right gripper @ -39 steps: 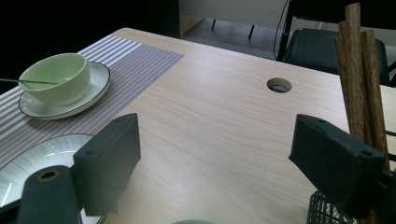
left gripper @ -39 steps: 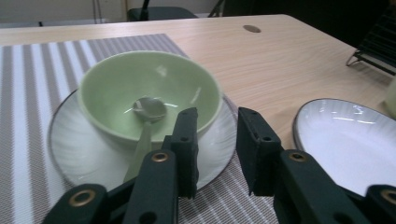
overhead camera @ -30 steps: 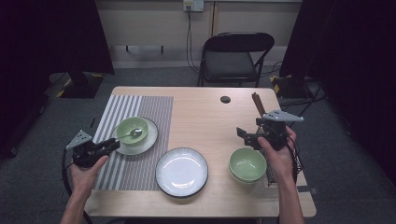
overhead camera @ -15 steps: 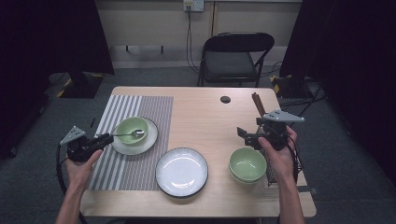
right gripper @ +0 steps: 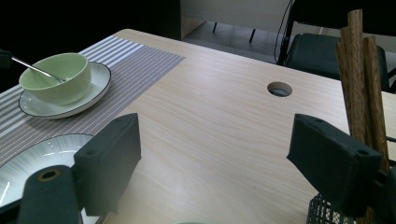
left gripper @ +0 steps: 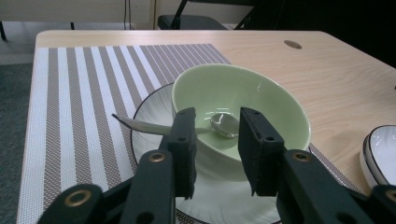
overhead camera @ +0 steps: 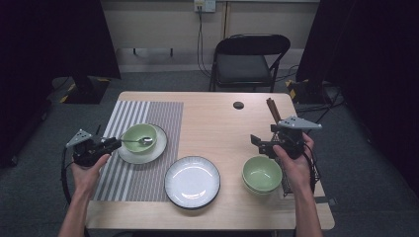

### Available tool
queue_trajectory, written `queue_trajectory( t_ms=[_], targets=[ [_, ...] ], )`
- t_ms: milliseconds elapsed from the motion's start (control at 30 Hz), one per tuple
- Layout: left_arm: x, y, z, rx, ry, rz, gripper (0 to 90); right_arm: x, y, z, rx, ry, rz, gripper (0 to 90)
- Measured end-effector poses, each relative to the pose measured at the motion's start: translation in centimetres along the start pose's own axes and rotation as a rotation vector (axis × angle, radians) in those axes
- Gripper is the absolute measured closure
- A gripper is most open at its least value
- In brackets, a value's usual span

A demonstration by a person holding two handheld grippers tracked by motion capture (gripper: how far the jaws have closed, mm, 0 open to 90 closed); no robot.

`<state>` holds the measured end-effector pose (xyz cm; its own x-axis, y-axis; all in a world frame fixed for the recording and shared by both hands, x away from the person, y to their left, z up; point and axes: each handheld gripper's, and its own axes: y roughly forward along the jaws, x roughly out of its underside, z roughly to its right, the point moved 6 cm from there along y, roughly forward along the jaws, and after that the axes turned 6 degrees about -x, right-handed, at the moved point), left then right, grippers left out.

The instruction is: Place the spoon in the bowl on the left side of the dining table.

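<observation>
A pale green bowl sits on a white saucer on the striped placemat. A metal spoon rests in it, handle over the left rim. My left gripper points at that handle from the left. In the left gripper view its jaws have just been opening. The spoon lies just beyond their tips, and neither pad presses on it. My right gripper hovers wide open above a second green bowl. The right gripper has bare table between its jaws.
A white dark-rimmed plate lies at the front centre. Brown chopsticks stand in a mesh holder at the table's right edge. A cable hole is near the far edge, with a black chair behind the table.
My left hand and gripper have drawn a little to the left, away from the bowl. The spoon stays in the bowl. The right gripper has not moved.
</observation>
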<state>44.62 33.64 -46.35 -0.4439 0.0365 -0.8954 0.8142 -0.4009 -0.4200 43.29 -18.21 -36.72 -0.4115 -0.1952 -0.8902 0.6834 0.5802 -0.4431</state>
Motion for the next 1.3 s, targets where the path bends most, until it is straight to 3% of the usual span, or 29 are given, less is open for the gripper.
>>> queue_trajectory(
  t_ms=[133, 200, 433, 467, 533, 600, 633, 700, 833, 867, 900, 933, 967, 1033, 1133, 1300],
  targets=[
    [-0.1, -0.5, 1.1, 0.045, 0.015, -0.013, 63.8, 0.1, -0.1, 0.2, 0.002, 0.008, -0.003, 16.3],
    [0.0, -0.7, 1.6, 0.048, 0.034, -0.026, 61.7, 0.1, -0.1, 0.2, 0.003, 0.012, -0.003, 16.3],
    [0.2, -1.6, 3.7, 0.089, 0.041, -0.026, 55.7, -0.1, -0.3, 0.3, -0.011, 0.011, 0.000, 17.1],
    [0.5, -1.8, 4.0, 0.086, 0.022, -0.020, 54.8, -0.1, -0.4, 0.4, -0.012, 0.011, -0.001, 19.8],
    [1.1, -1.9, 5.0, 0.125, -0.015, -0.022, 52.0, 0.0, -0.4, 0.5, -0.035, 0.013, -0.006, 24.9],
    [2.0, -1.7, 5.7, 0.076, 0.061, -0.076, 49.6, 0.0, -0.3, 0.6, -0.040, 0.015, -0.009, 24.6],
    [2.3, -1.7, 6.0, 0.074, 0.079, -0.088, 48.2, 0.1, -0.3, 0.6, -0.041, 0.018, -0.012, 24.8],
    [2.8, -1.6, 6.7, 0.107, 0.077, -0.103, 47.1, 0.1, -0.3, 0.6, -0.050, 0.011, -0.016, 25.2],
    [4.1, -1.1, 7.5, 0.124, 0.101, -0.151, 42.6, 0.0, -0.4, 0.8, -0.045, 0.013, -0.014, 25.4],
    [4.5, -0.8, 7.8, 0.143, 0.074, -0.158, 41.8, -0.1, -0.4, 0.9, -0.044, 0.011, -0.014, 25.3],
    [4.9, -0.5, 8.1, 0.161, 0.080, -0.184, 41.8, -0.1, -0.4, 1.0, -0.040, 0.006, -0.012, 24.9],
    [5.4, -0.3, 8.2, 0.141, 0.115, -0.206, 41.7, -0.2, -0.5, 1.1, -0.033, 0.005, -0.015, 24.1],
    [5.8, 0.0, 8.4, 0.131, 0.123, -0.215, 40.7, -0.2, -0.6, 1.2, -0.027, 0.005, -0.018, 23.9],
    [6.5, 0.5, 8.7, 0.151, 0.118, -0.233, 39.3, -0.5, -0.9, 1.4, -0.033, 0.007, 0.001, 23.3],
    [7.5, 1.2, 9.0, 0.117, 0.180, -0.285, 35.6, -0.6, -1.1, 1.9, -0.033, 0.008, 0.000, 22.9],
    [7.9, 1.8, 9.5, 0.115, 0.195, -0.304, 32.3, -1.3, -1.1, 2.7, -0.030, 0.018, -0.012, 21.3]
  ],
)
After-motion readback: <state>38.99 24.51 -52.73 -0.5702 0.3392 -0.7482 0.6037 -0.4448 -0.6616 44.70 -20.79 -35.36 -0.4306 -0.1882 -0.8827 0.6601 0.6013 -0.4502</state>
